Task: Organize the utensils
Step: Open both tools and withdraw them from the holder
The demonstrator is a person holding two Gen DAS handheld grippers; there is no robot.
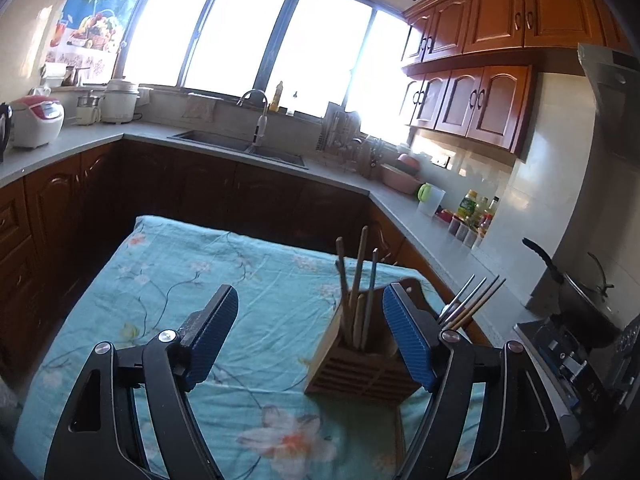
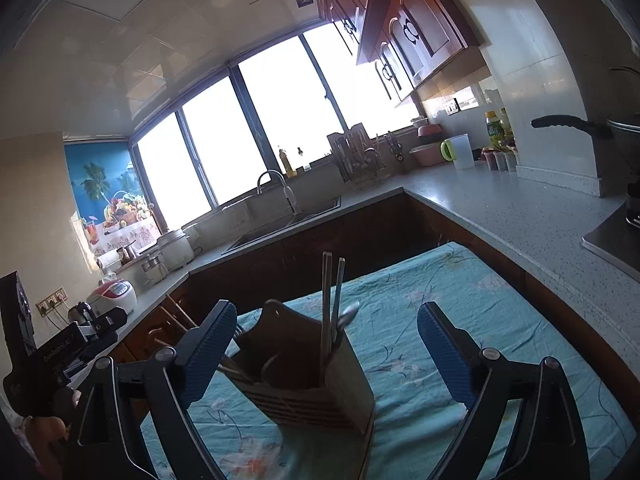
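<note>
A wooden slatted utensil holder (image 1: 360, 372) stands on a table with a teal flowered cloth (image 1: 200, 280). Chopsticks (image 1: 356, 280) stand upright in one compartment; more chopsticks (image 1: 472, 304) lean out to the right behind my finger. My left gripper (image 1: 310, 320) is open and empty, hovering above the cloth, its right finger next to the holder. In the right wrist view the holder (image 2: 316, 392) stands between the fingers, with chopsticks (image 2: 332, 304) and a spoon (image 2: 348, 314) in it. My right gripper (image 2: 326, 336) is open and empty above it.
A grey counter (image 1: 432, 220) runs around the table with a sink (image 1: 240, 146), rice cookers (image 1: 36, 120), a dish rack (image 1: 340, 136), bottles (image 1: 476, 208) and a pan on the stove (image 1: 580, 292). The other hand-held gripper (image 2: 60, 352) shows at the left.
</note>
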